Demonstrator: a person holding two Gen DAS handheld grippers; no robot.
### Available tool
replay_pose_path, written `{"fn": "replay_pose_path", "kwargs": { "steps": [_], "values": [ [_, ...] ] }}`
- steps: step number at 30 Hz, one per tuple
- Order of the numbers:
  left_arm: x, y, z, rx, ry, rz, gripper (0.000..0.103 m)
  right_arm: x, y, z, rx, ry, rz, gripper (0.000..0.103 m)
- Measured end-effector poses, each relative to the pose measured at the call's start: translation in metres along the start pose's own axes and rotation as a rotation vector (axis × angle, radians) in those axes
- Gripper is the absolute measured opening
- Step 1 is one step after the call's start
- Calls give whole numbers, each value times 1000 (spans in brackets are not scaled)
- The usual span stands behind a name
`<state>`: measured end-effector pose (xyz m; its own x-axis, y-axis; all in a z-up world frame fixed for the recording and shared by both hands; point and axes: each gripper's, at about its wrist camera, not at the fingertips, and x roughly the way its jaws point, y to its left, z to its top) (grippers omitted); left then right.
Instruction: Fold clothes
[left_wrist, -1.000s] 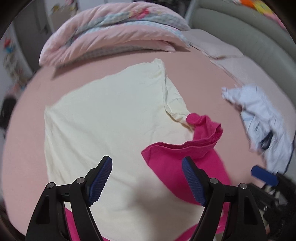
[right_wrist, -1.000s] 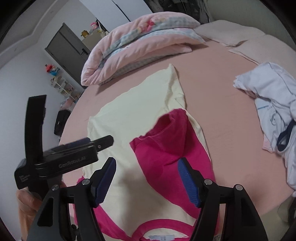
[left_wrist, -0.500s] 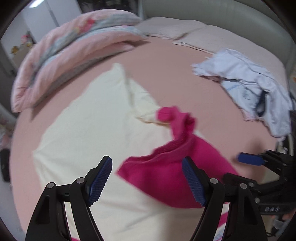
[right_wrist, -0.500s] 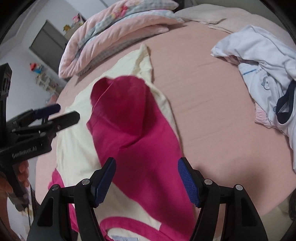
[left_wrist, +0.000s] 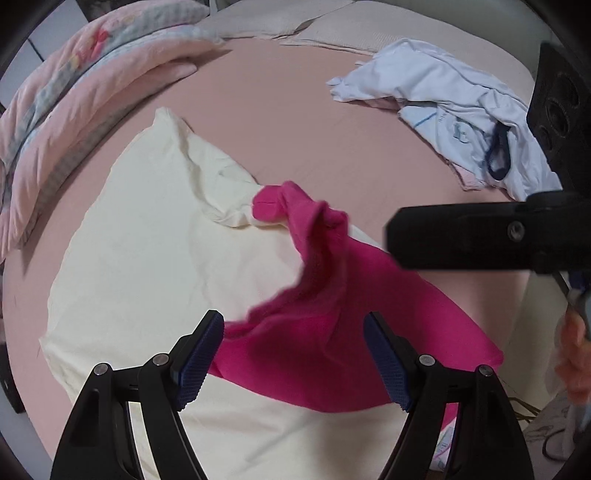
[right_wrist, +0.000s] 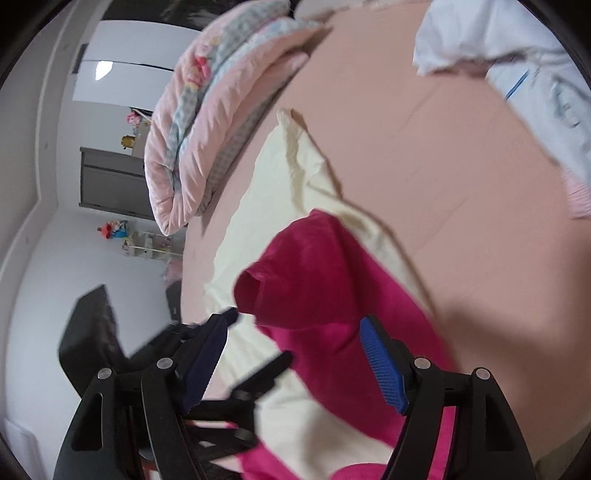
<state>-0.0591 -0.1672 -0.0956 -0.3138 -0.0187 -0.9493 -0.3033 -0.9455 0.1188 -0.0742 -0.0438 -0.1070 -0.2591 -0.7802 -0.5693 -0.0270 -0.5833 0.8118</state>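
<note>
Clothes lie on the pink bed (left_wrist: 306, 122): one cream and pink shirt (left_wrist: 140, 251) spread flat, its pink sleeve (left_wrist: 332, 302) folded over the cream part, and one pile of pale blue clothes (left_wrist: 454, 107) well apart from it. One folded quilt (left_wrist: 85, 85) sits at the far edge. Two grippers hang over the shirt, the left gripper (left_wrist: 293, 354) wide open and empty, the right gripper (right_wrist: 295, 360) empty too, its jaws having just opened wider.
</note>
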Motion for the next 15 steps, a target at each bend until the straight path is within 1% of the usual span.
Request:
{"fn": "replay_pose_path", "kwargs": {
  "steps": [3, 5, 8, 11, 14, 15],
  "values": [
    [1, 8, 7, -29, 1, -8, 77, 12, 11, 11, 28, 23, 0, 74],
    [1, 15, 9, -53, 3, -13, 77, 19, 13, 18, 55, 36, -23, 74],
    [5, 19, 6, -63, 22, -34, 77, 32, 12, 25, 74, 51, -89, 74],
    [12, 23, 1, -78, 43, -60, 77, 45, 10, 25, 92, 84, -93, 74],
    [18, 31, -3, -144, 79, -86, 76, 53, 11, 24, 144, 94, -101, 74],
    [19, 34, -4, -161, 90, -64, 76, 55, 12, 23, 148, 95, -115, 74]
  ]
}}
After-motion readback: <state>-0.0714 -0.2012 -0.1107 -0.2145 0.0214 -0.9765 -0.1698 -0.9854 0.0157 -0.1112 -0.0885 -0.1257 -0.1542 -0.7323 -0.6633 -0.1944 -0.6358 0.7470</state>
